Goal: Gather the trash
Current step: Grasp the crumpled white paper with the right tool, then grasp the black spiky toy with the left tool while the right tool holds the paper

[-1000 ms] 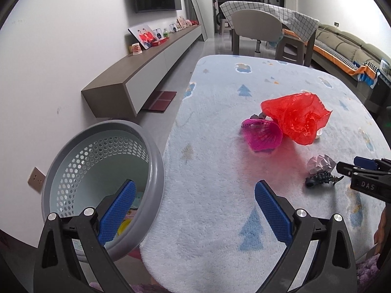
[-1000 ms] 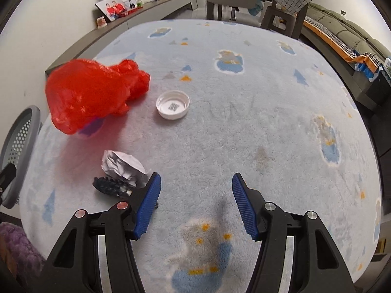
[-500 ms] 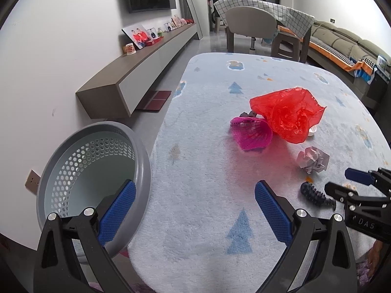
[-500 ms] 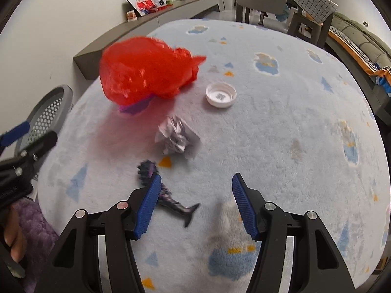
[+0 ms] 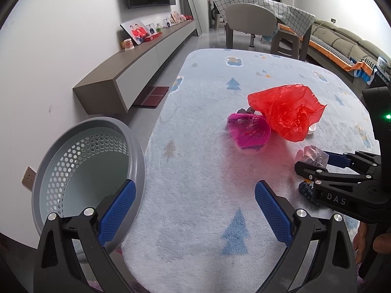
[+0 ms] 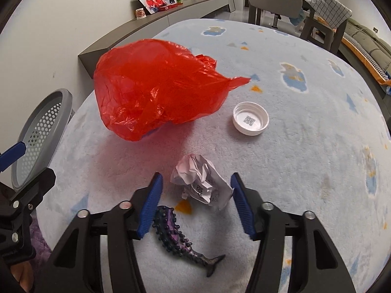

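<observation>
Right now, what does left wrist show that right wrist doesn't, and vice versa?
Left wrist only: the inside of the grey basket, the magenta mesh piece beside the red bag, and the left tool, open over bare rug.

Right wrist only: the white cap's open face and the toy fish from head to tail, lying under the tool.

Both: the red plastic bag, the crumpled paper and the right tool, whose fingers have just been closing around the paper; the right pad looks at its edge, the left still clear.

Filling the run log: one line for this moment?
phase: grasp closing | right gripper: fingers closing around paper ball, no firm grip seen | left gripper: open, empty | bin: beside rug
</observation>
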Demonstrator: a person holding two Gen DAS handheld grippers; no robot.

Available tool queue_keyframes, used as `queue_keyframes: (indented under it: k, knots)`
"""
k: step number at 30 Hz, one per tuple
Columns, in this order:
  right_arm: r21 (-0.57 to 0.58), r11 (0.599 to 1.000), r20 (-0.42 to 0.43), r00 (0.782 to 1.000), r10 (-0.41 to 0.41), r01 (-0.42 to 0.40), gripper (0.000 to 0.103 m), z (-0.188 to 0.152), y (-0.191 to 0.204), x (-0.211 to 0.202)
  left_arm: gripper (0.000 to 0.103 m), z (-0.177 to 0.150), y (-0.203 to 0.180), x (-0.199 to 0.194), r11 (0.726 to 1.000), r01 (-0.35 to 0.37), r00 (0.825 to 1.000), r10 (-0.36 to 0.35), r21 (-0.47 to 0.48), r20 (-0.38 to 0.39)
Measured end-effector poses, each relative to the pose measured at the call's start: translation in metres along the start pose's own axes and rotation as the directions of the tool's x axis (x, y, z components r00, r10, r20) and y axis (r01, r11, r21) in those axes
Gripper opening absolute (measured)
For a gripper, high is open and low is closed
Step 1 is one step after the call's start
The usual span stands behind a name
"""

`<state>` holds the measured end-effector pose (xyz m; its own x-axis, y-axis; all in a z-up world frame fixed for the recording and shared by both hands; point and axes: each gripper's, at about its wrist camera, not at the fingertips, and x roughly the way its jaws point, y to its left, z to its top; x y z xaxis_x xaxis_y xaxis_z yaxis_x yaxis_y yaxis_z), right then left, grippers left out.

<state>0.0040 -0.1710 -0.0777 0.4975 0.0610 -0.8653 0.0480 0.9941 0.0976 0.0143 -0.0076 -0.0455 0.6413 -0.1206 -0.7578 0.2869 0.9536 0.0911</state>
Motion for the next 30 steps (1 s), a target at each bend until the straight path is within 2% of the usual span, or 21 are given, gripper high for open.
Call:
queue_keyframes:
  k: [2, 5, 10, 18, 22, 30]
  knots:
    - [-0.002, 1.0, -0.01, 1.0, 0.006, -0.006, 0.032, 0.0, 0.0, 0.002, 0.096, 0.0, 0.0, 0.002, 1.0, 0.002, 1.0, -0.002, -0.002, -0.005]
    - [0.004, 1.0, -0.005, 1.0, 0.014, -0.014, 0.029, -0.001, 0.0, 0.0, 0.096, 0.0, 0.0, 0.003, 1.0, 0.006, 1.0, -0.006, -0.004, -0.013]
    - [0.042, 0.999, 0.029, 0.999, 0.021, -0.022, 0.029, -0.005, -0.011, -0.019, 0.096, -0.003, -0.009, -0.001, 1.0, 0.028, 1.0, -0.028, -0.006, -0.008]
    - [0.179, 0.984, 0.077, 0.997, -0.015, 0.001, 0.029, -0.016, -0.057, -0.052, 0.096, -0.005, -0.045, -0.004, 0.998, 0.058, 0.998, -0.058, 0.03, -0.003]
    - [0.226, 0.974, 0.083, 0.996, -0.042, 0.022, 0.029, -0.02, -0.077, -0.061, 0.096, -0.009, -0.071, 0.0, 0.995, 0.088, 0.996, -0.087, 0.039, -0.031]
    - [0.295, 0.956, 0.111, 0.993, -0.035, 0.001, 0.029, -0.023, -0.105, -0.076, 0.096, -0.015, -0.113, 0.019, 0.994, 0.106, 0.989, -0.103, 0.025, -0.101]
